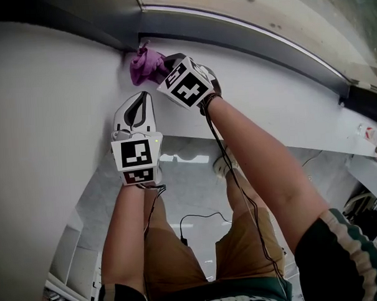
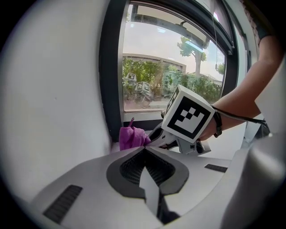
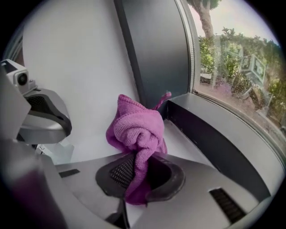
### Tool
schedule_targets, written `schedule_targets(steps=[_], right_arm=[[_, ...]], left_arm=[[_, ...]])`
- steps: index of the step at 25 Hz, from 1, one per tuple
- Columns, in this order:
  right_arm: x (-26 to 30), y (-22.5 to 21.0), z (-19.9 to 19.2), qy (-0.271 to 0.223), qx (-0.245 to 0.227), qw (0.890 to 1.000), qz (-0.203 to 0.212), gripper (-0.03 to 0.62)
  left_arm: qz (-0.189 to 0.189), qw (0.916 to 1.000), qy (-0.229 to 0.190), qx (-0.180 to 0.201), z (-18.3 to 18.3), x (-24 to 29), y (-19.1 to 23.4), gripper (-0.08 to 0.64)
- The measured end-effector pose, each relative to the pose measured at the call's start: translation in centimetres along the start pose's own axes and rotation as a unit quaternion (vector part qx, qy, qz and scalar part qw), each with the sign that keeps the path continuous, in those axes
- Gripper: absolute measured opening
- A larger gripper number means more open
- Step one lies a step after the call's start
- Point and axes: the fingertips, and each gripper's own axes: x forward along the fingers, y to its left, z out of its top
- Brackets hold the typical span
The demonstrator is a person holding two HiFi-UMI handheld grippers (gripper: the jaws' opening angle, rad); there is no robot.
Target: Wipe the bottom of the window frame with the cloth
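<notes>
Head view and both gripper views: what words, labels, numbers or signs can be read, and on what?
Shirt: white print cut off by the picture's bottom edge, unreadable.
Upper marker cube and lower marker cube: black-and-white square patterns only, no letters or numbers.
No other text shows.

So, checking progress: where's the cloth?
The cloth is clamped in the right gripper at the window frame's lower left corner, upper centre in head view.

The cloth point(image 3: 136, 129), a purple microfibre rag, is bunched and twisted into a loose wad, with its tail pinched in the right tongs point(image 3: 136, 179). It sits at the left end of the dark grey window frame point(image 3: 210, 141) bottom rail, in the corner by the upright.
</notes>
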Motion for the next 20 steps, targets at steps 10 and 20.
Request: schedule_targets(steps=[10, 20], right_arm=[[-2.7, -1.6, -3.4, 0.007, 0.027, 1.0, -0.014, 0.063], [-5.9, -3.8, -7.1, 0.013, 0.055, 0.998, -0.033, 0.063]], left_arm=[[-0.019, 0.9996, 0.003, 0.022, 0.9, 1.2, -2.8, 0.009], [-0.038, 0.9982, 0.002, 0.047, 2.6, 2.6, -6.2, 0.009]])
